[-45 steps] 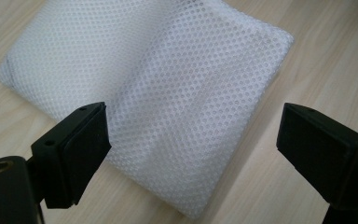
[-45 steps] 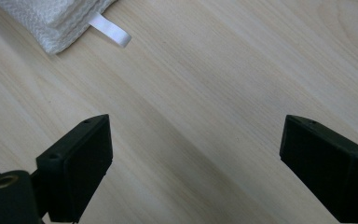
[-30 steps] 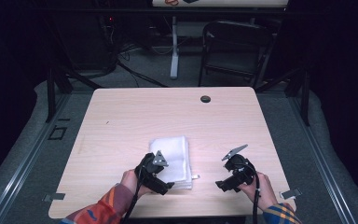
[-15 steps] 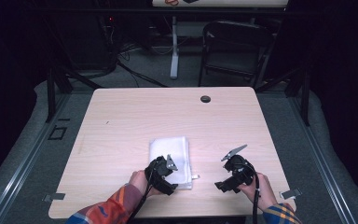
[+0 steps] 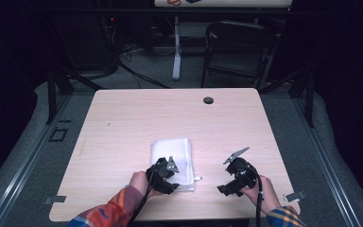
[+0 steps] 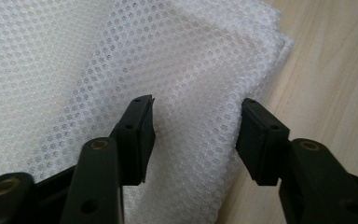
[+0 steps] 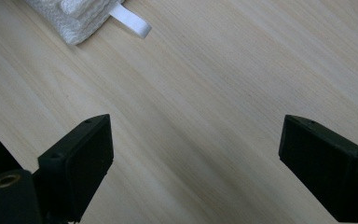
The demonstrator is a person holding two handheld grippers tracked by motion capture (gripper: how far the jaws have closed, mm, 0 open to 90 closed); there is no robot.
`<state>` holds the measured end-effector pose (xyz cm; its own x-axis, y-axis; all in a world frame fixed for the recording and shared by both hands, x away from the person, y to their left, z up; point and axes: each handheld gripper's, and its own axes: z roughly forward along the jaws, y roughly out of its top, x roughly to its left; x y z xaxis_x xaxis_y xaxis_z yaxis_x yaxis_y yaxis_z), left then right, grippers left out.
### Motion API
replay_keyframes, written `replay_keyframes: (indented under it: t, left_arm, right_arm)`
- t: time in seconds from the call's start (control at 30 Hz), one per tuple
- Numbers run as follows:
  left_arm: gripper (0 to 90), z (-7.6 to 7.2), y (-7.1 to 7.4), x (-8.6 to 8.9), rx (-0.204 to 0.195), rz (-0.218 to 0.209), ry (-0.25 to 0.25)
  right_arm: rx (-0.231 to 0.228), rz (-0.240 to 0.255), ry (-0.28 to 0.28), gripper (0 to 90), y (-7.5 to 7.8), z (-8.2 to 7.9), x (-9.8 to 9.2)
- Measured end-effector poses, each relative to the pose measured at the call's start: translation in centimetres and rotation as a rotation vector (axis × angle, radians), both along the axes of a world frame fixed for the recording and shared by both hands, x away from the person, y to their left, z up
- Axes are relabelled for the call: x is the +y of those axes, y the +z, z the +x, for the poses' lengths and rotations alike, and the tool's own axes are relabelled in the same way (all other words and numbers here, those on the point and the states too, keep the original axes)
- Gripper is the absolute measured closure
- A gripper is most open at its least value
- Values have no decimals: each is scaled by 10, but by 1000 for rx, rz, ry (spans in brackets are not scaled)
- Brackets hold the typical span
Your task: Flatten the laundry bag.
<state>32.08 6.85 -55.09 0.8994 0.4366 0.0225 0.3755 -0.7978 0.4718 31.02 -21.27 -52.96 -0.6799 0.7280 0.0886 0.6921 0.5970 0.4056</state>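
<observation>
A folded white mesh cloth (image 5: 172,156) lies near the front middle of the wooden table (image 5: 137,123). My left gripper (image 5: 163,176) hovers over the cloth's near edge, open. In the left gripper view the cloth (image 6: 98,60) spreads beneath the jaws, and nothing sits between the fingertips (image 6: 140,135). My right gripper (image 5: 233,182) rests to the right of the cloth, open wide over bare wood. The right gripper view catches the cloth's corner (image 7: 79,14) and its small white tag (image 7: 130,21) at the top left.
A small black round grommet (image 5: 208,100) is set in the table near its far edge. A dark folding chair (image 5: 238,47) and cables stand on the floor beyond the table. Bare wood surrounds the cloth.
My left gripper has shifted right and forward onto the cloth's near edge. The right gripper has stayed in place.
</observation>
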Motion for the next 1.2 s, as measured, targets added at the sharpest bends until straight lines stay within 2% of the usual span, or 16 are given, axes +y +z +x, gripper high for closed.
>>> replay_keyframes:
  t: [0.07,0.1,0.13,0.17,0.37,0.47,0.57,0.67,0.7,0.77,0.83,0.9,0.93,1.0,1.13,1.2]
  left_arm:
    - [528,0,0,0,0,1,-6]
    - [570,1,1,1,6,-6,-10]
    - [571,1,1,2,12,-11,-7]
    - [572,2,0,3,22,-25,-2]
    - [644,4,2,6,28,-28,-1]
    - [664,4,1,5,21,-17,-5]
    - [709,4,2,5,13,-8,-3]
    - [774,4,2,6,15,-24,-2]
    - [787,4,2,6,13,-21,-5]
    - [811,3,2,6,8,-23,-9]
    - [827,3,2,6,3,-22,-12]
    - [839,3,2,6,2,-25,-14]
    - [842,3,3,7,2,-28,-15]
    - [846,3,3,7,1,-31,-15]
    - [848,3,4,7,8,-47,-23]
    - [850,3,4,7,8,-48,-23]
  right_arm:
    - [4,7,3,96,-1,0,1]
    - [2,3,2,96,-1,0,1]
    - [5,19,-2,96,-1,-1,1]
    - [6,4,8,96,-1,0,1]
    - [0,-10,10,96,0,0,2]
    - [10,9,12,96,-1,0,2]
    - [6,-4,13,97,-1,0,3]
    - [-2,2,13,103,-1,0,4]
    - [3,19,10,106,-1,-1,5]
    - [-2,7,12,113,0,-1,6]
    - [-4,7,14,114,0,-1,6]
    - [-9,33,7,122,0,-2,9]
    - [-10,14,18,125,1,-1,8]
    - [-7,30,18,130,1,-2,10]
    - [-23,16,28,145,3,-2,10]
    - [-25,30,30,155,4,-2,11]
